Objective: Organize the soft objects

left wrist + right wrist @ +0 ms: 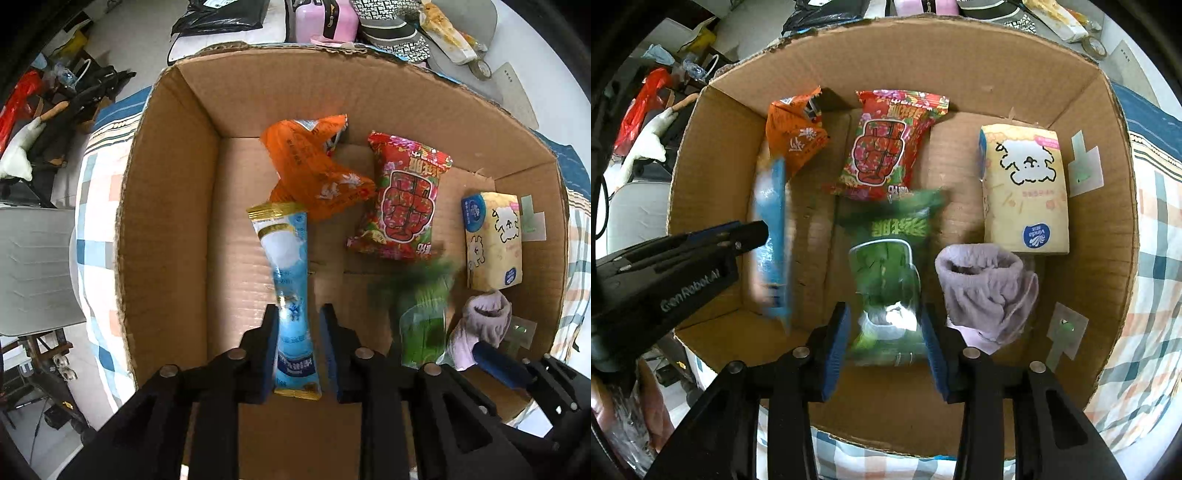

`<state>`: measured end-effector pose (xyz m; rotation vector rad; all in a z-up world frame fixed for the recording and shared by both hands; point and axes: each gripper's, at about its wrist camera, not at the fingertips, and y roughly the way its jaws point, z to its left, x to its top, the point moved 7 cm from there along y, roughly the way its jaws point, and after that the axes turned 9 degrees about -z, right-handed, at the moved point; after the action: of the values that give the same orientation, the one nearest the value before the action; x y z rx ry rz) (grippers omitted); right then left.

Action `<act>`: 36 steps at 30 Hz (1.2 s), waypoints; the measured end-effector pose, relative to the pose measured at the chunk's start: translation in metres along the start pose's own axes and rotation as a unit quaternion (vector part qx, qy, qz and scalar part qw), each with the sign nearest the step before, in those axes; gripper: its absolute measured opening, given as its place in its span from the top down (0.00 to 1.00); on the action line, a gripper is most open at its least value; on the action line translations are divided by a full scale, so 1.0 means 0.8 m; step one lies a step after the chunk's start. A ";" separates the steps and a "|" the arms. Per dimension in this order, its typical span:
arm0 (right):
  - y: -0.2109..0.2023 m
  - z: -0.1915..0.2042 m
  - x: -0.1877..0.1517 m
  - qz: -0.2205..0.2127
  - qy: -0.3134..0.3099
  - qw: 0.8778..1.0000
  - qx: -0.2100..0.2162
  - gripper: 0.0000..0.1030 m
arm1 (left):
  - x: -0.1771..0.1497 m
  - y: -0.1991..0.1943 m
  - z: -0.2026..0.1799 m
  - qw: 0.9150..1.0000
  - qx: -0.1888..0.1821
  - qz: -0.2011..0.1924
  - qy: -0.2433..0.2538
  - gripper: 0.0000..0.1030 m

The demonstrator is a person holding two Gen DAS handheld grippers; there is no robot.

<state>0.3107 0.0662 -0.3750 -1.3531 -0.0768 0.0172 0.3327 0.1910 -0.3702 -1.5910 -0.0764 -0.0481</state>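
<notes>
Both my grippers reach down into the cardboard box (960, 51).

Left gripper (297, 350) jaws pinch the blue sachet (291, 295); right gripper (886, 332) jaws, spread, flank the green packet (886, 273); box rests on a checked bed (1156, 258).

I see even, bright daylight inside the box (166, 221), with only soft shadows under the packets. Both views bulge hard at the edges and darken to black in the corners. The green bag (890, 266) smears with motion blur in both views, and the blue pouch (772, 236) blurs in the right one. Glare whitens the bag's clear window.
</notes>
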 end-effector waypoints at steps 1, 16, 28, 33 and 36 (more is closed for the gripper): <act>-0.002 -0.001 0.001 -0.003 -0.001 1.000 -0.003 0.50 | -0.001 -0.002 0.001 1.000 0.000 -0.002 -0.002 0.75; -0.056 -0.026 -0.005 -0.044 -0.009 0.998 -0.045 0.38 | -0.014 -0.079 0.009 0.996 -0.014 -0.080 -0.029 0.32; -0.070 -0.044 -0.016 -0.066 -0.002 0.995 -0.071 0.06 | -0.027 -0.111 0.007 0.992 0.011 -0.126 -0.024 0.04; -0.079 -0.048 -0.021 -0.073 -0.002 0.994 -0.078 0.06 | -0.033 -0.122 0.004 0.990 0.016 -0.138 -0.024 0.03; -0.092 -0.048 -0.023 -0.081 -0.003 0.993 -0.080 0.06 | -0.038 -0.134 0.000 0.989 0.016 -0.147 -0.023 0.03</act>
<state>0.2928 0.0121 -0.3123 -1.5037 -0.1966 -0.1250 0.2936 0.1930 -0.2657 -1.5377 -0.3451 -0.2393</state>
